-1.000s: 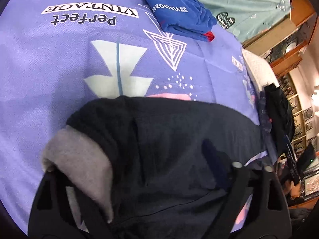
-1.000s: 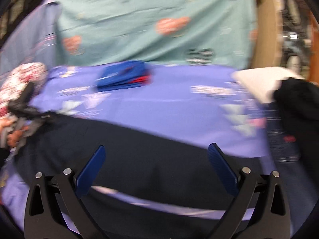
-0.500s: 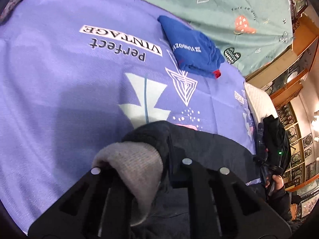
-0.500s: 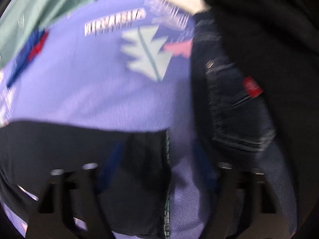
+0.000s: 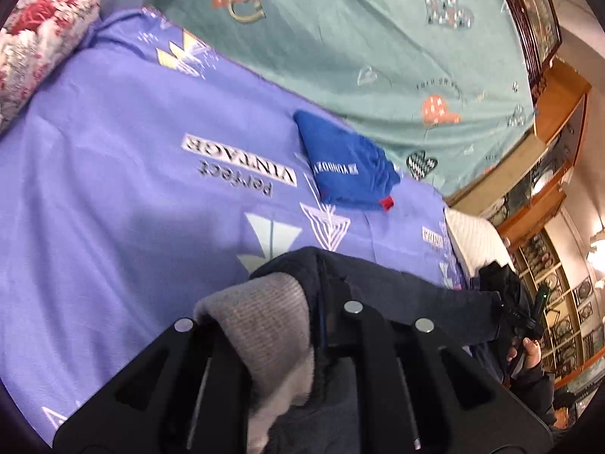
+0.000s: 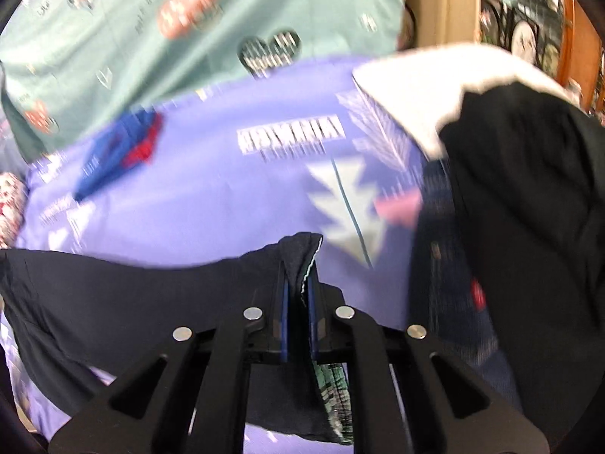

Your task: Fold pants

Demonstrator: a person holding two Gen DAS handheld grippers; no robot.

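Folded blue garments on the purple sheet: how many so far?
1: the folded blue garment lies at the purple sheet's far edge, beside the teal cover. Others may lie out of view.

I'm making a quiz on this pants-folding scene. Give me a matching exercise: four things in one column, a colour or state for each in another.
Things:
1. dark pants
2. folded garment
3. bolster pillow
4. bedsheet

Descriptions:
A. purple, printed "perfect VINTAGE"
B. floral, red and white
C. pinched in both hand-held grippers
D. blue, lying on the sheet

Pairs: 1-C, 2-D, 3-B, 4-A
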